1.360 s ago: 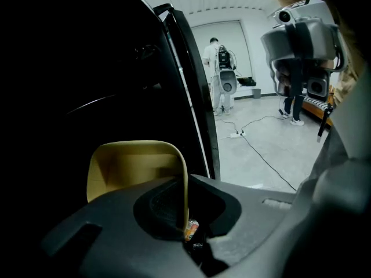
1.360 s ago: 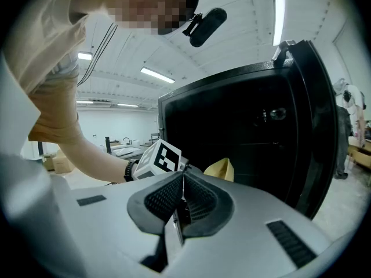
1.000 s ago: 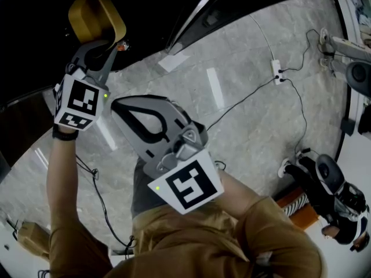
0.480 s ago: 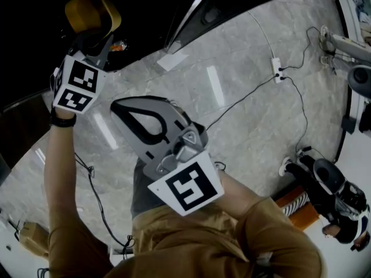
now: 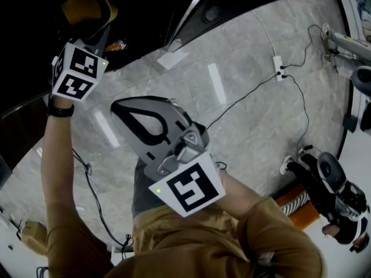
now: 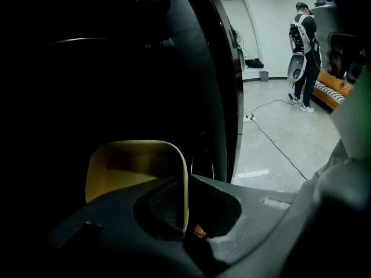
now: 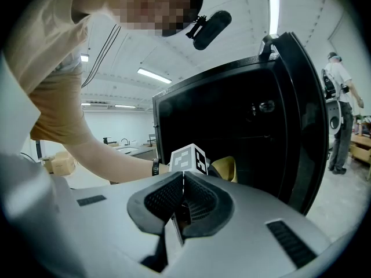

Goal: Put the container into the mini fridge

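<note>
The yellow container (image 5: 87,7) hangs at the top left of the head view, inside the dark mouth of the mini fridge (image 5: 145,4). My left gripper (image 5: 95,39) is shut on its rim. In the left gripper view the container (image 6: 136,167) stands open-side toward the camera, its right wall pinched between the jaws of my left gripper (image 6: 186,216), with the fridge door (image 6: 217,80) just to the right. My right gripper (image 5: 122,108) is held mid-view over the floor, shut and empty. The right gripper view shows my right gripper (image 7: 183,181), the container (image 7: 227,168) and the open door (image 7: 298,126).
Cables and a white power strip (image 5: 277,69) lie on the grey tiled floor (image 5: 243,114). A person (image 6: 302,54) with gear stands at the far right beside an orange sofa (image 6: 327,88). A cardboard box (image 5: 32,234) sits at the lower left.
My left gripper has carried the container up the head view, deeper into the dark fridge opening, so the container looks dimmer. The right gripper has stayed where it was.
</note>
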